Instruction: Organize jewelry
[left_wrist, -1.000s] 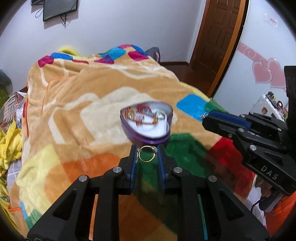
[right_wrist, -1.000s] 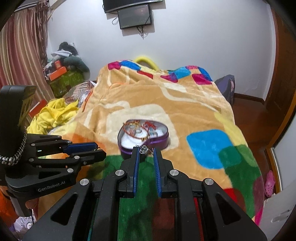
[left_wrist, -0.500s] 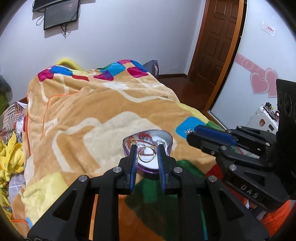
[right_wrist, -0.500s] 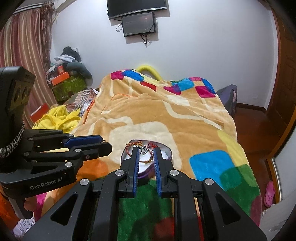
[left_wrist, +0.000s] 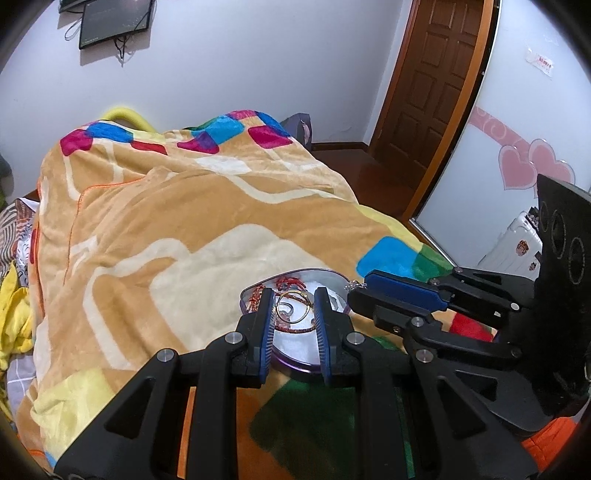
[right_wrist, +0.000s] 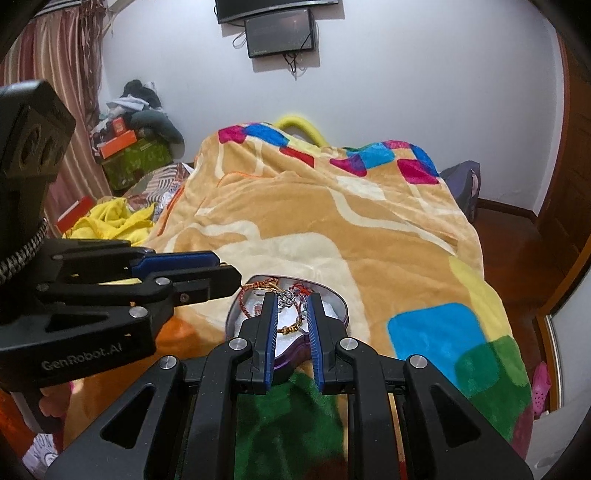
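Observation:
A purple heart-shaped tin (left_wrist: 291, 360) lies on the bed blanket with red and gold bracelets inside; it also shows in the right wrist view (right_wrist: 332, 301). My left gripper (left_wrist: 294, 308) is shut on a gold ring (left_wrist: 293, 308) and holds it just over the tin. My right gripper (right_wrist: 291, 301) is shut on a small silver piece (right_wrist: 287, 300), also over the tin. In the left wrist view the right gripper (left_wrist: 360, 290) comes in from the right with the silver piece at its tip.
A patchwork fleece blanket (left_wrist: 184, 221) covers the bed. Yellow cloth (right_wrist: 110, 221) and piled boxes (right_wrist: 129, 155) lie at the left. A brown door (left_wrist: 436, 81) and a wardrobe with pink hearts (left_wrist: 532, 170) stand at the right.
Both grippers have moved forward over the tin, each still holding its piece. The tin now lies right under the fingertips.

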